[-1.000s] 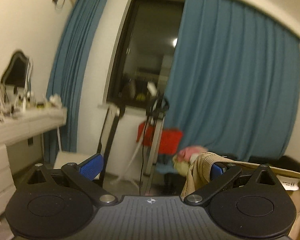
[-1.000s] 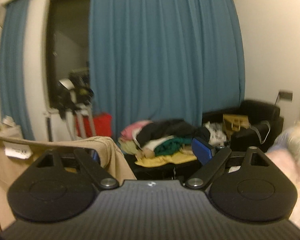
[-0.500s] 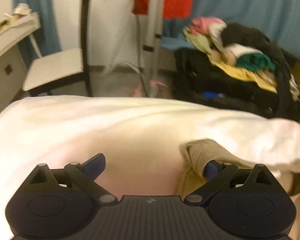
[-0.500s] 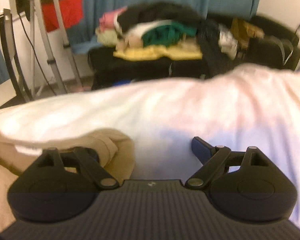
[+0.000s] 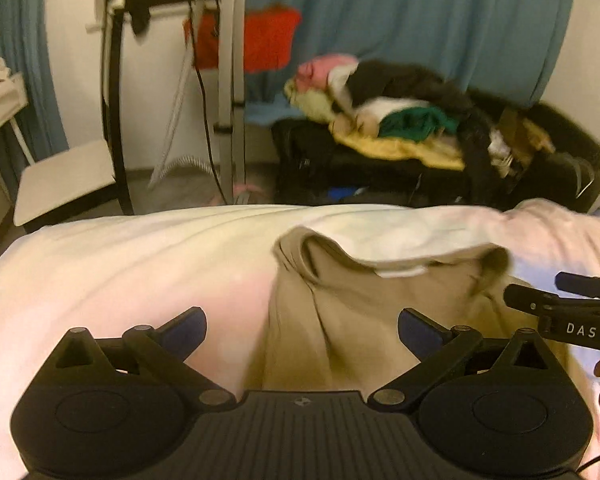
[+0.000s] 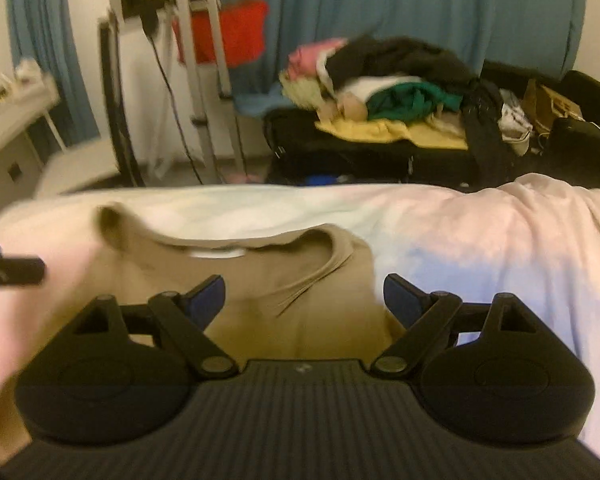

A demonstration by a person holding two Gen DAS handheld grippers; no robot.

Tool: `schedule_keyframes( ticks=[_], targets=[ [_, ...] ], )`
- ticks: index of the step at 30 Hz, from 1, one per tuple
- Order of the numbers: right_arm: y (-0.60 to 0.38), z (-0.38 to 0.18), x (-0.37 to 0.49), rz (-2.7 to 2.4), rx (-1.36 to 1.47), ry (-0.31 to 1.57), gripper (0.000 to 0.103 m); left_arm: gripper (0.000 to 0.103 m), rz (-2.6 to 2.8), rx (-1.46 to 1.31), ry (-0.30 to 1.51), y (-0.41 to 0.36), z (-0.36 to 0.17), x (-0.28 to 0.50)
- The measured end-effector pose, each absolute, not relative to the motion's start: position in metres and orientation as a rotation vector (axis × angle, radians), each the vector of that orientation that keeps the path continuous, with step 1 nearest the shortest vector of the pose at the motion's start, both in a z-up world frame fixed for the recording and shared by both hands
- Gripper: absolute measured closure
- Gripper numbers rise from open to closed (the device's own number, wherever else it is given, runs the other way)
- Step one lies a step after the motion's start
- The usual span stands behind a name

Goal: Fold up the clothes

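Note:
A tan shirt (image 5: 340, 300) lies on the white bed (image 5: 140, 260), its neckline with a white label toward the far edge. It also shows in the right wrist view (image 6: 268, 280). My left gripper (image 5: 302, 328) is open and empty, just above the shirt's left shoulder. My right gripper (image 6: 304, 294) is open and empty, above the right shoulder. The right gripper's side shows at the right edge of the left wrist view (image 5: 560, 312). The shirt's lower part is hidden under both grippers.
Beyond the bed's far edge stand a black sofa (image 6: 380, 152) heaped with clothes (image 6: 384, 88), a metal stand (image 5: 230, 80) with a red item, a white chair (image 5: 64, 180), a white dresser (image 6: 8, 128) at left and blue curtains (image 6: 380, 0).
Both grippers held the shirt by its shoulders up in the air, then came down to the bed. They have let go, and the shirt now lies on the bed.

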State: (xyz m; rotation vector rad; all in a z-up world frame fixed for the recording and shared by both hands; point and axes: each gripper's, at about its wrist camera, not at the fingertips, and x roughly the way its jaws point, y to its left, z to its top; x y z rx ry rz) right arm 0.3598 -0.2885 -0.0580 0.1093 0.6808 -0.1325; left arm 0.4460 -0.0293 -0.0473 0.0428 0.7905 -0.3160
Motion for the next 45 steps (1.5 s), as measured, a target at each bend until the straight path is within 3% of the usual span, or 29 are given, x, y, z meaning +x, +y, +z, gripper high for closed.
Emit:
schedule_keyframes(
  ticks=[10,20,33,45],
  targets=[
    [-0.240,0.004,0.147,-0.097,0.208,0.463,0.015,0.000,-0.256,0.008,0.557,0.012,0.022,0.207],
    [-0.209,0.016,0.000,-0.025,0.148,0.280,0.015,0.000,-0.254,0.016,0.441,0.031,0.045,0.065],
    [-0.238,-0.044,-0.013,-0.099,0.257,0.252,0.015,0.001,-0.248,0.005,0.485,0.034,-0.022,0.065],
    [-0.243,-0.069,0.007,-0.145,0.248,0.293,0.015,0.002,-0.231,0.024,0.482,0.030,-0.046,0.099]
  ],
)
